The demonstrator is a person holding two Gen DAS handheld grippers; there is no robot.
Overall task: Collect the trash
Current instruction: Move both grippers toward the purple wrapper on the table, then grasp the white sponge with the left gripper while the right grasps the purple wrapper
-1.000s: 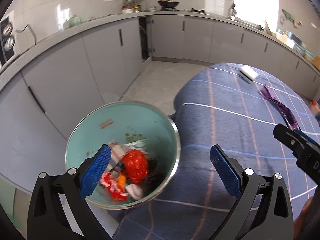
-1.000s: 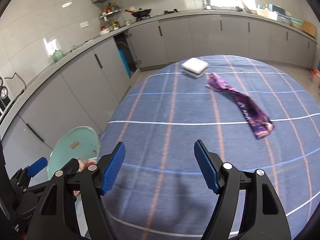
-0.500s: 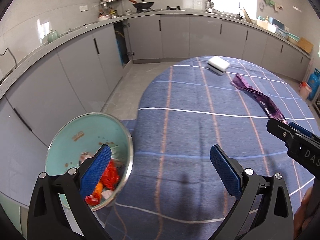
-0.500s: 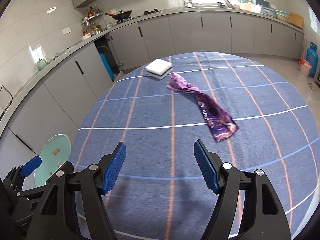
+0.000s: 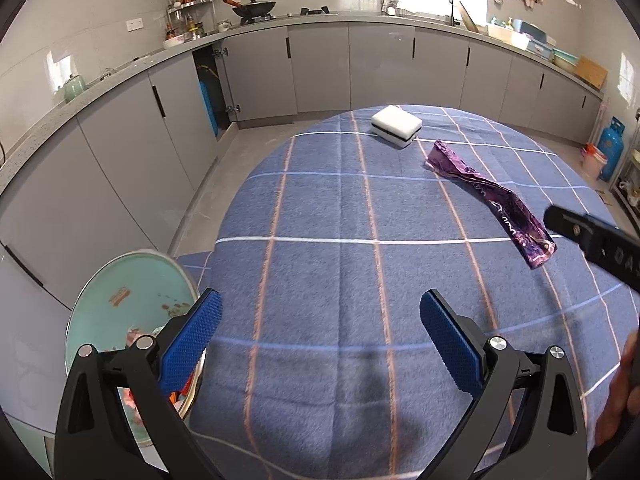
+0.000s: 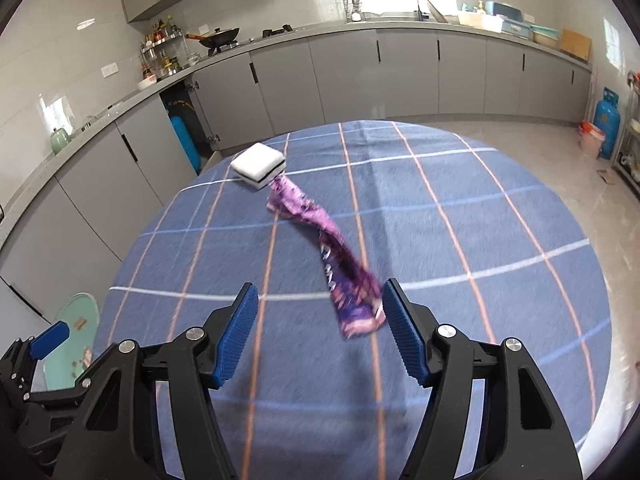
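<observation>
Wrapper, left wrist view: purple wrapper (image 5: 494, 200) flat on table, well ahead and right of left gripper (image 5: 320, 330), just past the white sponge (image 5: 396, 125).
Left gripper: jaws wide apart, nothing between; hovers over table's near edge.
Bin: teal trash bin (image 5: 120, 308) off table's left edge, trash inside.
Wrapper, right wrist view: near end of wrapper (image 6: 332, 256) sits between pads of right gripper (image 6: 318, 316), beside right pad; contact unclear, blurred.
Right gripper: jaws closing, not yet pressing.
Surface: blue plaid tablecloth (image 6: 460, 240).
Room: grey cabinets (image 6: 352, 76) beyond table.
</observation>
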